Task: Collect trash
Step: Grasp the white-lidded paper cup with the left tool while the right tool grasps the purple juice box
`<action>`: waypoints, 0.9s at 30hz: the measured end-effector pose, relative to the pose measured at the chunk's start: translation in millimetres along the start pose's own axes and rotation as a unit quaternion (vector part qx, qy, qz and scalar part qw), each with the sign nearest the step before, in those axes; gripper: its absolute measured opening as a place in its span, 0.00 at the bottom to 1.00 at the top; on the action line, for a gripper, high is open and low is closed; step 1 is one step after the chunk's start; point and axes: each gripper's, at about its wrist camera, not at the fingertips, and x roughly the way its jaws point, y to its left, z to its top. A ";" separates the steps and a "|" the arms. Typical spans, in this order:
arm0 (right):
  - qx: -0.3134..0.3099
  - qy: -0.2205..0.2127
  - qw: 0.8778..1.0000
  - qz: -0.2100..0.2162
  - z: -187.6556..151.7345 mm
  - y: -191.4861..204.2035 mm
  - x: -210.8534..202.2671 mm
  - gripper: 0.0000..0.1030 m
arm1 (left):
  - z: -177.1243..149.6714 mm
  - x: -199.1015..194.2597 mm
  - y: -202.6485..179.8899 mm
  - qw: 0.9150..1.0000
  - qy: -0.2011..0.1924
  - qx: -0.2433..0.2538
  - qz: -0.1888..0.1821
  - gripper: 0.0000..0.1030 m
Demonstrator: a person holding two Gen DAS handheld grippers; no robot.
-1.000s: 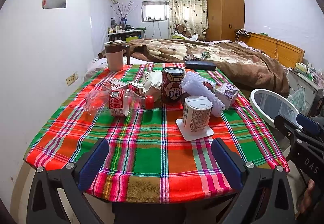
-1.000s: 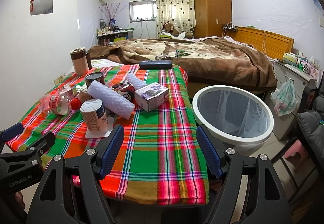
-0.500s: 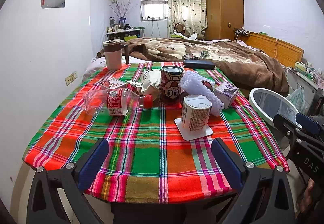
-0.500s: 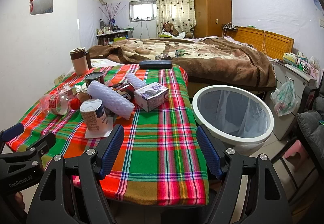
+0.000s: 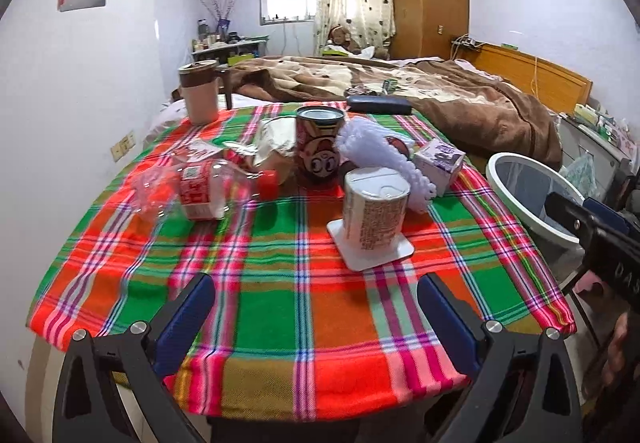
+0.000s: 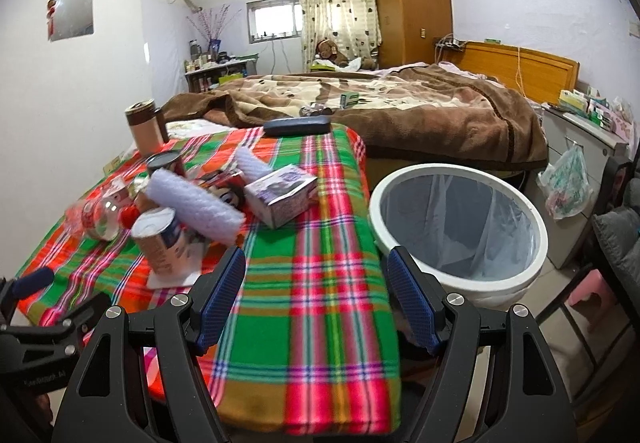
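Note:
Trash lies on a plaid-covered table [image 5: 280, 303]: a crushed clear bottle [image 5: 192, 191] with a red label, a foil wrapper [image 5: 276, 141], a red cartoon can [image 5: 319, 149], a white foam net [image 5: 380, 159], a small purple-white carton [image 5: 438, 161] and a pale can [image 5: 376, 219] on a white coaster. My left gripper [image 5: 316, 307] hangs open over the near table edge, short of the pale can. My right gripper [image 6: 316, 291] is open too, over the table's right side beside the white bin [image 6: 460, 227]. The carton [image 6: 280, 195] and foam net [image 6: 200, 207] lie ahead-left of it.
A brown-lidded mug [image 5: 199, 91] and a dark case [image 5: 378, 105] sit at the table's far end. A bed with a brown blanket [image 6: 400, 111] lies behind. A white wall runs along the left. A plastic bag [image 6: 566, 183] hangs by a cabinet right of the bin.
Both grippers have edged forward toward the table; the trash items look slightly larger and closer. Nothing on the table has moved, and both grippers stay open.

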 end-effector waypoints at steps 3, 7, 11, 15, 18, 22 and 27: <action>0.007 -0.001 1.000 -0.003 6.1 -7.4 6.6 0.73 | 6.4 12.1 -2.0 1.000 0.007 -0.006 -0.026 0.97; 0.003 0.002 1.000 -0.002 14.2 -11.0 20.0 0.73 | 17.6 34.7 -4.8 0.998 0.027 -0.021 -0.053 0.93; 0.002 0.012 1.000 0.004 19.8 -14.4 38.1 0.73 | 24.6 50.7 -14.2 0.997 0.027 -0.016 -0.071 0.90; 0.001 0.023 1.000 0.020 25.2 -18.0 54.4 0.73 | 30.8 63.5 -19.8 0.996 0.031 -0.018 -0.076 0.84; 0.015 0.049 0.998 0.044 30.5 -19.1 67.6 0.73 | 34.2 76.6 -22.6 0.996 0.042 -0.016 -0.078 0.69; 0.029 0.068 0.996 0.054 34.3 -17.5 80.5 0.73 | 34.6 89.6 -18.4 0.994 0.065 -0.025 -0.085 0.52; 0.028 0.094 0.993 0.068 39.4 -9.5 92.9 0.73 | 34.9 92.9 -8.2 0.993 0.065 -0.035 -0.089 0.50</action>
